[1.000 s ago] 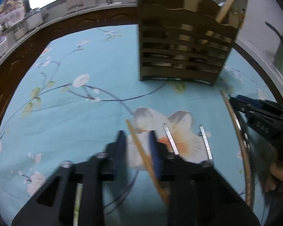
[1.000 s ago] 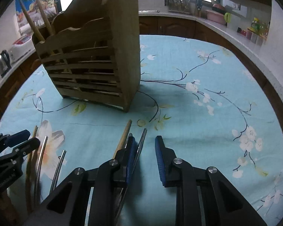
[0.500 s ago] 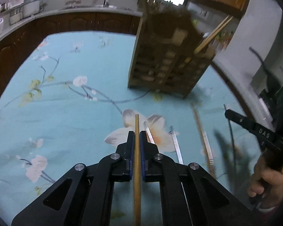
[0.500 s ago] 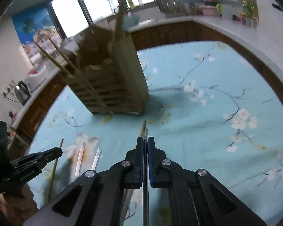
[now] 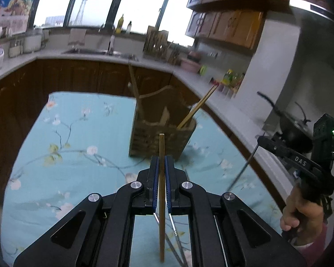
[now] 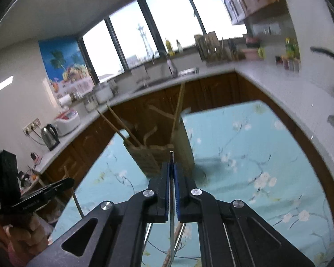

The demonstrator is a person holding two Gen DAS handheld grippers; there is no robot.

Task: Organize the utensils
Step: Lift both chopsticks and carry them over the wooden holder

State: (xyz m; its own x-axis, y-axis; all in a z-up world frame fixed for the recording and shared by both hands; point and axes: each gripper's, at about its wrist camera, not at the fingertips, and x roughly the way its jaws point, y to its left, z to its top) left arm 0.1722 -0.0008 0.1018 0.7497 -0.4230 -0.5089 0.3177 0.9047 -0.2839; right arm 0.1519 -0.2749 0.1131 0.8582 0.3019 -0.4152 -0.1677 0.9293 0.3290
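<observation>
The left gripper (image 5: 160, 162) is clamped on a wooden chopstick (image 5: 161, 191), its blue pads pressed to either side of the stick; the right gripper (image 6: 171, 169) is pinched on a thin metal chopstick (image 6: 171, 211), whose tip just pokes out past the pads; both tools are raised above the blue floral cloth (image 5: 78, 146), with a few more utensils lying on it below them.

The holder (image 5: 160, 138), a slatted wooden box, stands on the cloth straight ahead of both tools and lower than them; it already carries a pair of chopsticks (image 5: 198, 108) leaning out to one side and a wooden handle (image 5: 135, 89) leaning the other way.

What the next move likely turns on is axis; each held stick runs along its gripper's fingers, pointing forward toward the holder rather than down into it; the holder's openings face upward, so each stick would probably need to be carried over the top and tipped toward upright before release.

Neither arm looks clearly nearer; in the left view the wooden tip overlaps the holder's front face, and in the right view the metal tip sits against its upper edge; the left seems marginally better lined up on the centre, though the blur makes this uncertain.
</observation>
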